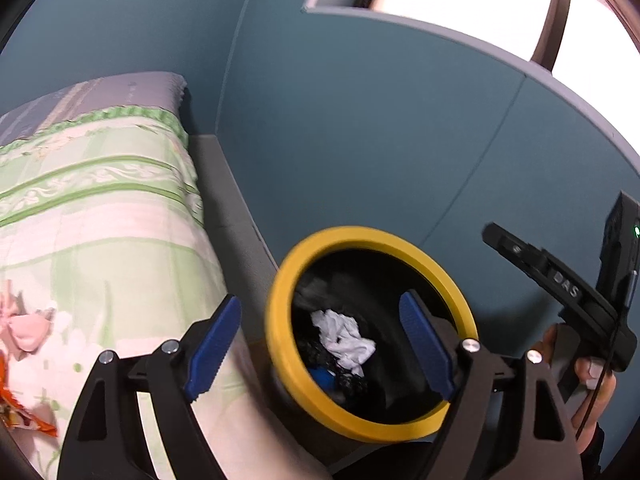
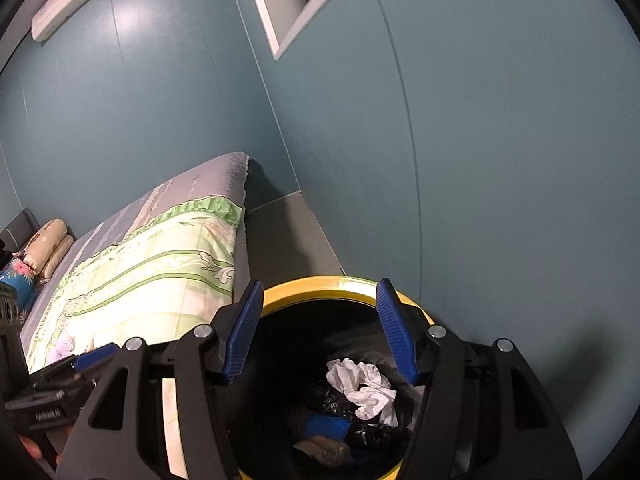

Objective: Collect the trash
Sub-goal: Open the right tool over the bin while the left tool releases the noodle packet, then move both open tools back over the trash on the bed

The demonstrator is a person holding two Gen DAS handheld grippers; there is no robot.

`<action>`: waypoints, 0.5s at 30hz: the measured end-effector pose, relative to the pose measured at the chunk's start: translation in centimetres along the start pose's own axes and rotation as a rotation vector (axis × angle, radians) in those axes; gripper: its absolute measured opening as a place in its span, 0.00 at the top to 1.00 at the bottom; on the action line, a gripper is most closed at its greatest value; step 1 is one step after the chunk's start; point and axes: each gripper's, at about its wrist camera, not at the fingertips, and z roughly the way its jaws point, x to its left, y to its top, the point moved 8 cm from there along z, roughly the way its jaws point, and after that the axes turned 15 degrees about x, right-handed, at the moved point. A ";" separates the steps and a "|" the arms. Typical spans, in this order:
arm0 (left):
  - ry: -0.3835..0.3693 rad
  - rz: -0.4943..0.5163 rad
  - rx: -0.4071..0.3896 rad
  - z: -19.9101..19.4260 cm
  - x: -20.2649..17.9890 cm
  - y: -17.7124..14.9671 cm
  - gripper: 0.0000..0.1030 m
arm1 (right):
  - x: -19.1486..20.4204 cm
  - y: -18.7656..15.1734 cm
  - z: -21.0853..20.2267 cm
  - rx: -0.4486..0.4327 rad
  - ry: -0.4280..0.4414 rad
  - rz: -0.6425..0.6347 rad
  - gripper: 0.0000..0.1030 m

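A black bin with a yellow rim [image 1: 280,320] stands on the floor between the bed and the wall. Inside lie crumpled white paper [image 1: 346,340], black scraps and something blue. My left gripper [image 1: 320,298] is open above the bin's near side, one pad over the bed's edge and the other over the bin's mouth, nothing between them. My right gripper [image 2: 320,284] is open straight over the bin [image 2: 344,282], with the white paper [image 2: 362,386] below its fingers. An orange wrapper [image 1: 24,412] lies on the bed at the lower left.
The bed with a green and white quilt [image 1: 100,208] fills the left side; pillows [image 2: 48,244] sit at its far end. A blue wall [image 1: 380,140] stands close behind the bin. A narrow strip of grey floor [image 2: 284,236] runs between bed and wall. A hand [image 1: 592,384] holds the right gripper's handle.
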 end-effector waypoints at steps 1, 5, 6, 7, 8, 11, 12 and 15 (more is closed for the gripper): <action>0.004 -0.010 -0.013 -0.8 0.6 0.2 0.24 | 0.4 0.1 -0.4 -0.007 0.004 -0.009 0.46; 0.035 -0.046 -0.069 -4.0 3.1 1.1 0.21 | 2.5 0.4 -2.2 -0.038 0.027 -0.044 0.45; 0.047 -0.056 -0.087 -4.9 3.9 1.3 0.20 | 3.2 0.5 -2.6 -0.045 0.036 -0.056 0.45; 0.055 -0.064 -0.105 -5.9 4.6 1.4 0.19 | 3.8 0.6 -3.0 -0.053 0.043 -0.066 0.44; 0.067 -0.075 -0.127 -7.2 5.5 1.7 0.17 | 4.8 0.6 -3.5 -0.063 0.056 -0.083 0.43; 0.107 -0.111 -0.183 -10.3 8.1 2.0 0.12 | 7.4 0.8 -4.3 -0.076 0.088 -0.125 0.36; 0.123 -0.124 -0.202 -11.5 9.2 2.0 0.11 | 8.6 0.7 -4.6 -0.083 0.104 -0.145 0.34; 0.174 -0.164 -0.245 -14.5 12.3 2.1 0.09 | 11.8 0.5 -5.4 -0.102 0.144 -0.206 0.28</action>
